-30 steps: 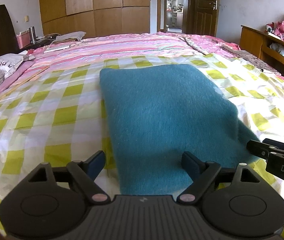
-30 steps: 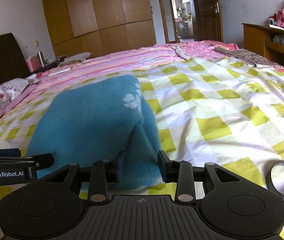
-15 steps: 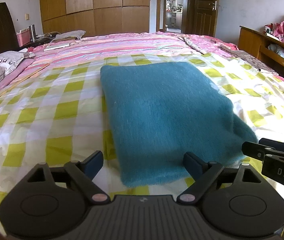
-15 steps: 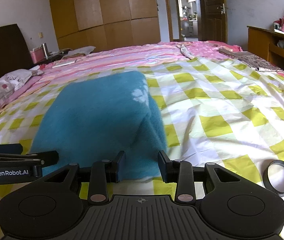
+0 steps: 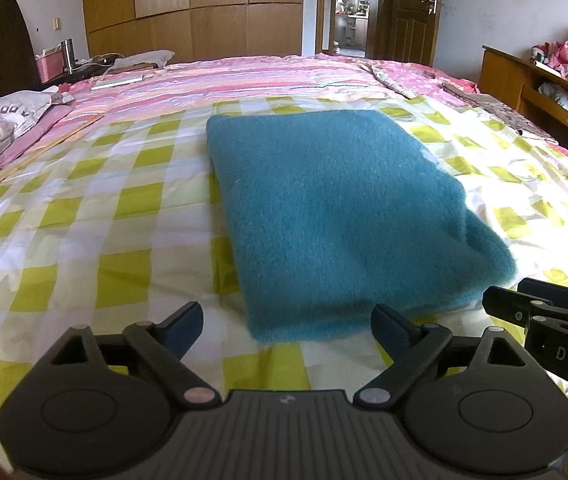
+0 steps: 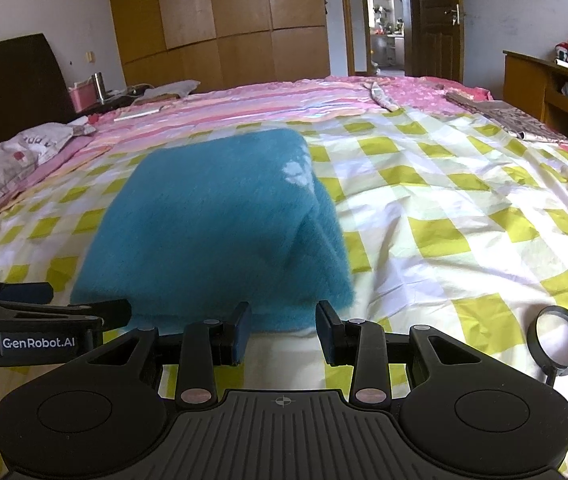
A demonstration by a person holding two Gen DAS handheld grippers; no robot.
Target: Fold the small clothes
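Note:
A folded teal fuzzy garment [image 5: 331, 216] lies flat on the yellow-checked bedsheet [image 5: 84, 216]. My left gripper [image 5: 287, 320] hovers at its near edge. Its jaws are opening wide, and the garment's near corner sits between the fingertips with neither pad touching it. The right wrist view shows the same garment [image 6: 212, 220] with a small white print near its far right corner. My right gripper [image 6: 284, 326] stands half open at the near right corner, with bare sheet in the gap. Each gripper's tip shows in the other's view: the right gripper [image 5: 523, 304] and the left gripper [image 6: 84, 312].
A black-rimmed magnifying glass [image 6: 559, 338] lies on the sheet to the right of my right gripper. A pink striped cover [image 5: 264, 80] spreads beyond the garment, with a pillow [image 5: 4, 120] at far left. A wooden shelf unit [image 5: 523, 80] stands along the bed's right side.
Both grippers have drawn back toward the near side, so the garment's edge no longer reaches deep between the fingers. The left jaws have spread a little wider.

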